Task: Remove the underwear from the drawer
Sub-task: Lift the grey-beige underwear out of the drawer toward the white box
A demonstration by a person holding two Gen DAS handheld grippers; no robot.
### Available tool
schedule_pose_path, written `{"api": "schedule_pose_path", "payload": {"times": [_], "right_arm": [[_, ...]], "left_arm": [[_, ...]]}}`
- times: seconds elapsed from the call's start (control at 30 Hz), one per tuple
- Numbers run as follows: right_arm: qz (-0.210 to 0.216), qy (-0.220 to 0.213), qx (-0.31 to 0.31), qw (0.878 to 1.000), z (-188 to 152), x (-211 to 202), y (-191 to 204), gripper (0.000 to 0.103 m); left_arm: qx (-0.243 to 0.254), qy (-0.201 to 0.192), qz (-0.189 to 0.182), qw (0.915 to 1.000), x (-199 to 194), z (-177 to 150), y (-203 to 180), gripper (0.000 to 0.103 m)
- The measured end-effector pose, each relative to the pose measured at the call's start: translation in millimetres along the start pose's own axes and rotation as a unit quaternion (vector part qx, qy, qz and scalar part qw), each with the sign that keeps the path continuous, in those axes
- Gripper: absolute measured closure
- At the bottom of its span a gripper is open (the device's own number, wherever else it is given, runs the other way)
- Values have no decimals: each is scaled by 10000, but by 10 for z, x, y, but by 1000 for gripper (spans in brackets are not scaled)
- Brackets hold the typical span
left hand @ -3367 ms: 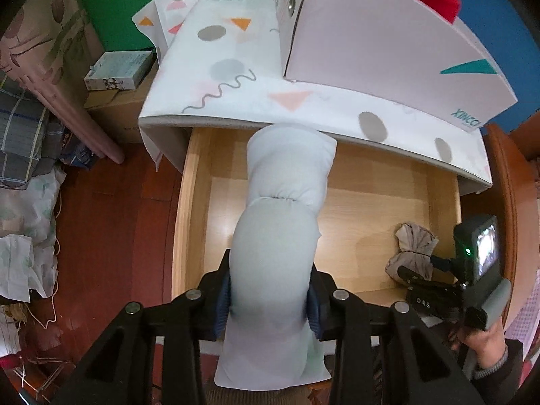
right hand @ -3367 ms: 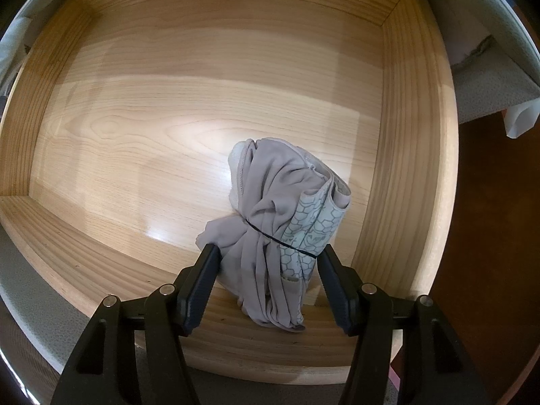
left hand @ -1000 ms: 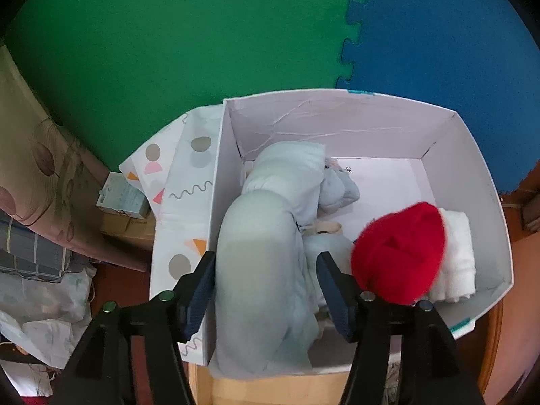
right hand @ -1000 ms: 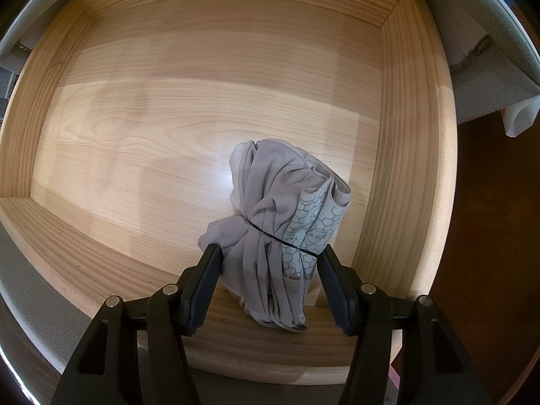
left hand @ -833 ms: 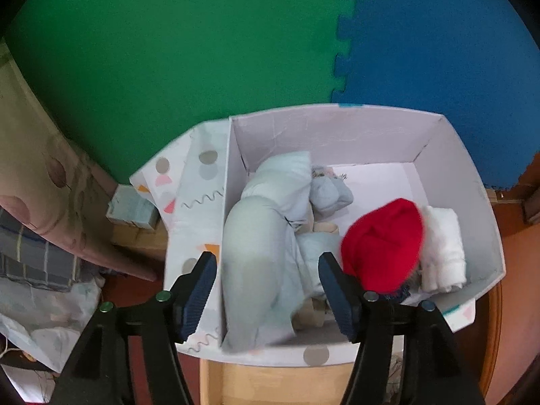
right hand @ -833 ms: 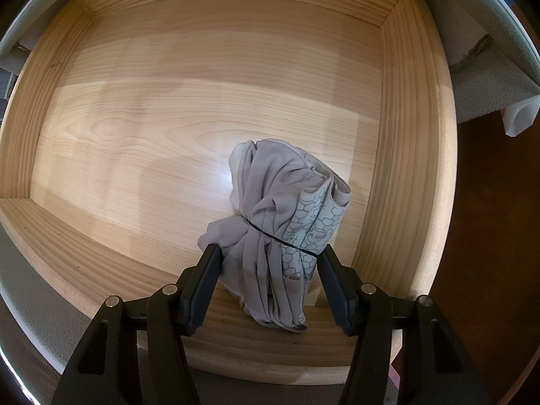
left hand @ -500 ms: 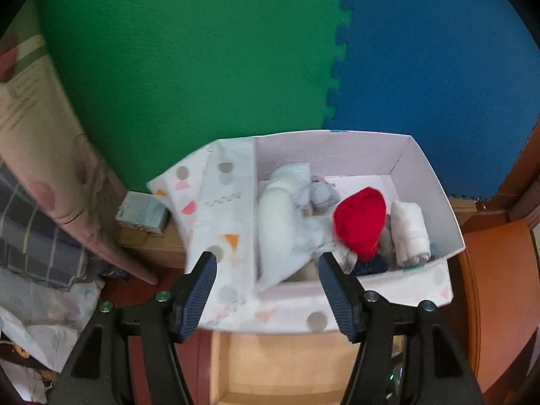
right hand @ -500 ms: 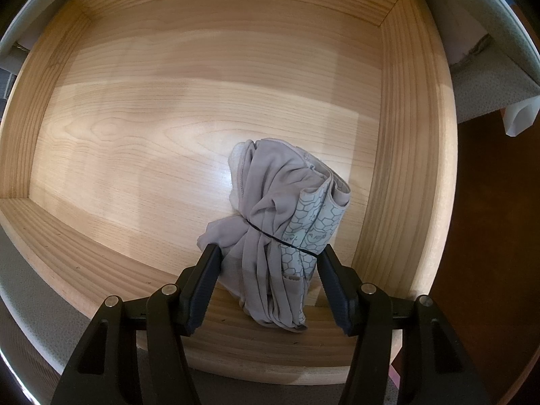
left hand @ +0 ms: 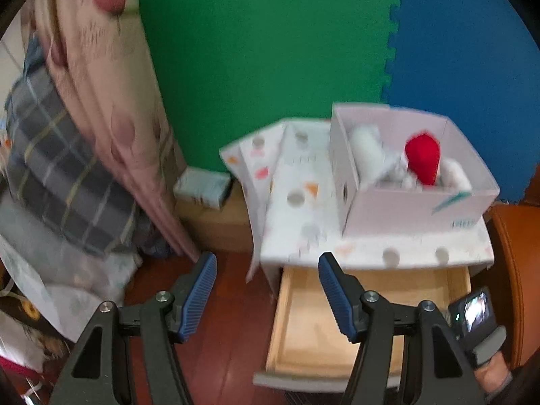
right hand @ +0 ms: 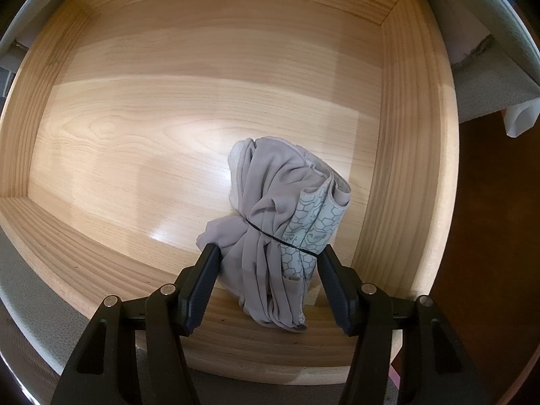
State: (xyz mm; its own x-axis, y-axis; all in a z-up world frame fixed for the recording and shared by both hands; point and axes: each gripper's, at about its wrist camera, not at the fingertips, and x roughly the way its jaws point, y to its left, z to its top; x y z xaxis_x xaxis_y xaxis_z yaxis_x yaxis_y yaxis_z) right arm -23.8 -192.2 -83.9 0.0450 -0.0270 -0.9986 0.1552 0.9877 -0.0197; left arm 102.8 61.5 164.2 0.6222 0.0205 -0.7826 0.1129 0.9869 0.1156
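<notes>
Item: taupe underwear bundle, rolled and cinched by a thin black band, a hexagon-printed piece showing on its right flank. Location: floor of the open wooden drawer, near the front right corner, its lower end draped against the front wall. Still in the drawer; extraction not yet done

Right gripper: fingers spread, one to each side of the bundle just below the band, the pads at or very near the cloth (contact cannot be confirmed) but no squeeze visible in the folds. Placement reads as a straddle at the narrowest, firmest part, where the band keeps the roll from unravelling; a grasp there would likely lift the whole bundle rather than one loose layer

Left gripper: jaws apart, blue ribbed pads bare, nothing held. It hangs high and well back from the furniture, looking down on the drawer front and the red-brown floor, presumably to leave the drawer mouth free for the other hand

Surroundings, left view (blurred): white cardboard box on the patterned cloth covering the cabinet top, holding pale rolled garments and a red knit item; green and blue foam wall tiles behind. The box stands directly above the drawer, so it is the likely destination

Handling note: soft, compressible, light; the close side wall limits clearance for the right finger
</notes>
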Motion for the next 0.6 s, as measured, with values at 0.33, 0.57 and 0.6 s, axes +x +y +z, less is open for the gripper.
{"api": "schedule_pose_path", "payload": {"times": [0.33, 0.57, 0.6], "right_arm": [[1, -3, 7, 10000, -3, 0, 3, 47], [11, -15, 6, 10000, -16, -7, 3, 47], [16, -24, 7, 10000, -21, -8, 0, 48]], "left_arm": [[-274, 814, -48, 9963, 766, -958, -263, 39], [-31, 995, 59, 9950, 1115, -1230, -556, 39], [-30, 1003, 59, 9949, 1144, -1253, -580, 39]]}}
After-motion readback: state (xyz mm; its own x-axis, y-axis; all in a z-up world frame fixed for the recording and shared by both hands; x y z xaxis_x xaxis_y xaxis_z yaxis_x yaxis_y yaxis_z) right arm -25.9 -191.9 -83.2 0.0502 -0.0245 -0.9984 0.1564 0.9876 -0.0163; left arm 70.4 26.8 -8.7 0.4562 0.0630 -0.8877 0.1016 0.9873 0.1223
